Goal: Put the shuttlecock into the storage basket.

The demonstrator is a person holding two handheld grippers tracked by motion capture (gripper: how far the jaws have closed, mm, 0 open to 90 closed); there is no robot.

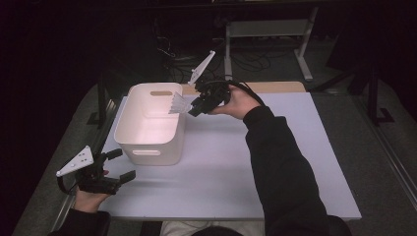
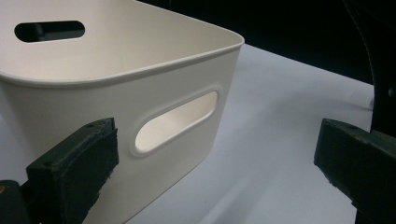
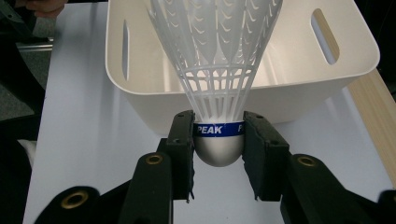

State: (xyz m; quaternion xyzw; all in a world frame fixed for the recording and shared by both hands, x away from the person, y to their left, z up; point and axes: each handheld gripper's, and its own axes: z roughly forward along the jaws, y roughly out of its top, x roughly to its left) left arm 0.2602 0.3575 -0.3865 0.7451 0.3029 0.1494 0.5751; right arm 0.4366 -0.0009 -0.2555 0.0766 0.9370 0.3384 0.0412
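- The shuttlecock (image 3: 218, 70) in my right gripper (image 3: 218, 140) has a blue band round its base that reads "PEAK", followed by a letter cut off by the pad.
- My right gripper's jaws are closed on the shuttlecock's rounded white cork base, one pad on each side, with the white plastic skirt pointing away from me toward the bin.
- From above, the shuttlecock (image 1: 180, 104) sits at the right rim of the white plastic storage bin (image 1: 152, 123), skirt reaching over the opening.
- The bin has slot handles in its end walls; I can read no writing on it.
- My left gripper (image 1: 120, 164) rests at the table's near left corner, jaws spread wide and holding nothing, just beside the bin's near end wall (image 2: 140, 116).
- The white tabletop (image 1: 275, 162) right of the bin is bare out to its edge, and a wooden strip (image 1: 275, 87) runs along the far edge.
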